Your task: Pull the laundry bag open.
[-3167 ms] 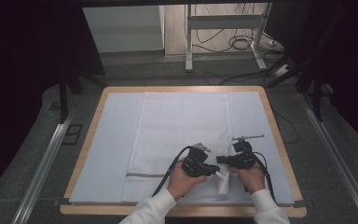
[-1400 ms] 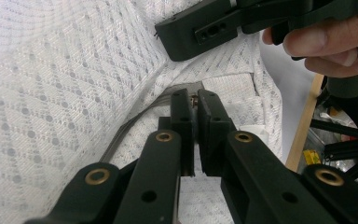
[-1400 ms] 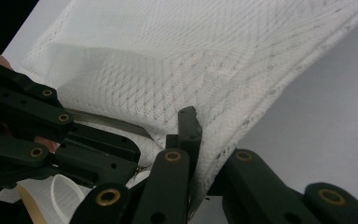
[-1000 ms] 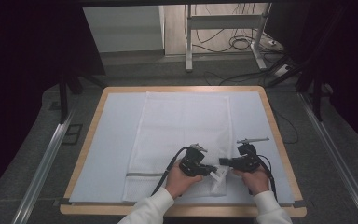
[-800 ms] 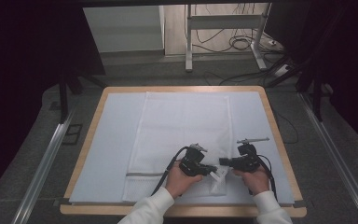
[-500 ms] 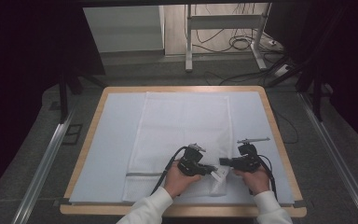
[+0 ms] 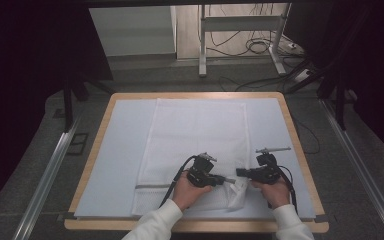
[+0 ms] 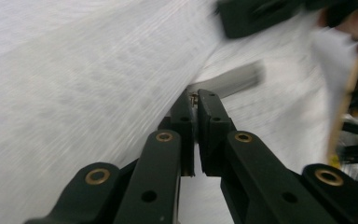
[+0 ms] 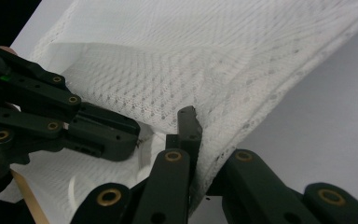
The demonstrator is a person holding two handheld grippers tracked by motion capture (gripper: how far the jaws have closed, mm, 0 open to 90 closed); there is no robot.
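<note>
While both of your hands sit at the near edge of the table (image 7: 300,150), your left gripper (image 7: 226,180) and right gripper (image 7: 240,172) point toward each other, tips almost meeting, over the near right corner of the white mesh bag (image 7: 195,135). In the left gripper view, your left gripper (image 8: 196,99) has its jaws pressed together, with a small metal piece pinched at the tips; just beyond them lies the bag's grey zipper band (image 8: 233,81), and mesh spreads away to the left of the jaws. In the right gripper view, your right gripper (image 9: 193,122) is clamped on a fold of the mesh bag (image 9: 205,60), which rises from between the jaws and drapes over the right-hand one. The left gripper (image 9: 107,135) reaches in from the left of your right jaws, close beside them.
</note>
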